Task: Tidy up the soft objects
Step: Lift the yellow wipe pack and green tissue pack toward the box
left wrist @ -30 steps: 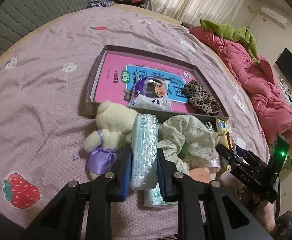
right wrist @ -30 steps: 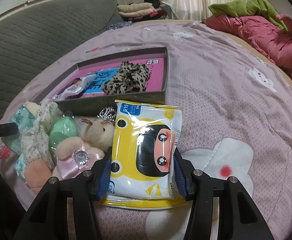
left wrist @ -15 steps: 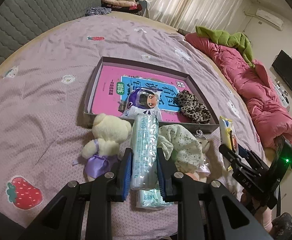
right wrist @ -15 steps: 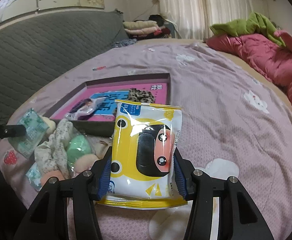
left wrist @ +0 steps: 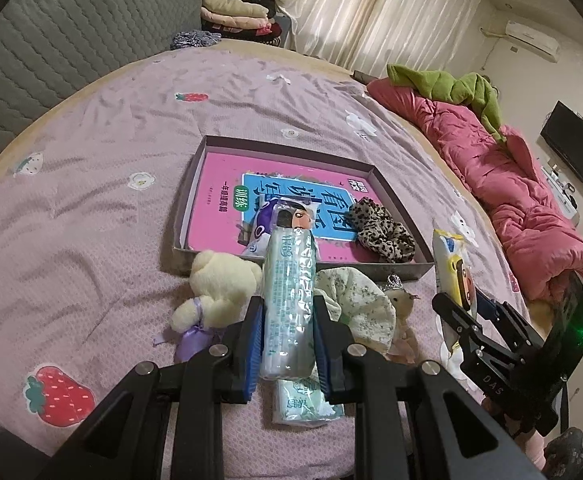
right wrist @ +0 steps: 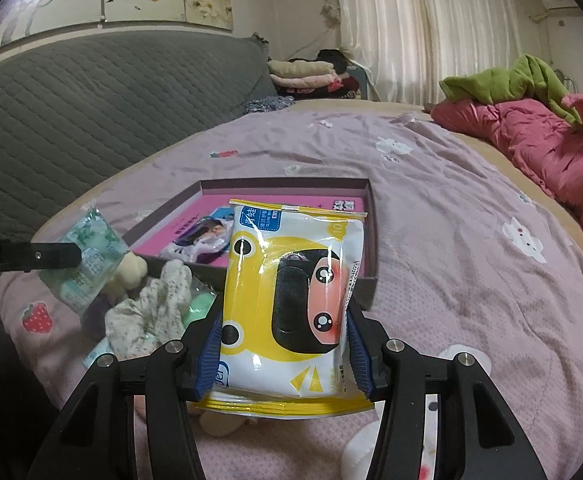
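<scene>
Left gripper [left wrist: 287, 344]: jaws clamped on the sides of a pale green tissue pack [left wrist: 289, 300], which stands lengthwise between the blue pads [left wrist: 253, 344] and points toward 12 o'clock, raised above the bed [left wrist: 91, 208]. A second green pack [left wrist: 305, 402] lies on the sheet directly below it. At 10 o'clock of the held pack sits a cream bear [left wrist: 215, 292] with a purple bow; at 3 o'clock lies a floral cloth [left wrist: 361, 304].

Tray [left wrist: 193, 200]: shallow, brown-walled, lying at 12 o'clock beyond the pile. Its floor is covered by a pink book [left wrist: 219, 184]; on this rest a purple wipe pack [left wrist: 263, 232] and a leopard scrunchie [left wrist: 381, 228], the latter toward the tray's 4 o'clock corner.

Right gripper [right wrist: 283, 344]: jaws closed on both edges of a yellow wipes pack [right wrist: 287, 300], held upright in the air in front of the tray's near right corner. In the left view this gripper appears at 3 o'clock, the pack seen edge-on.

Pink quilt [left wrist: 511, 184]: heaped along the bed's far right edge.
</scene>
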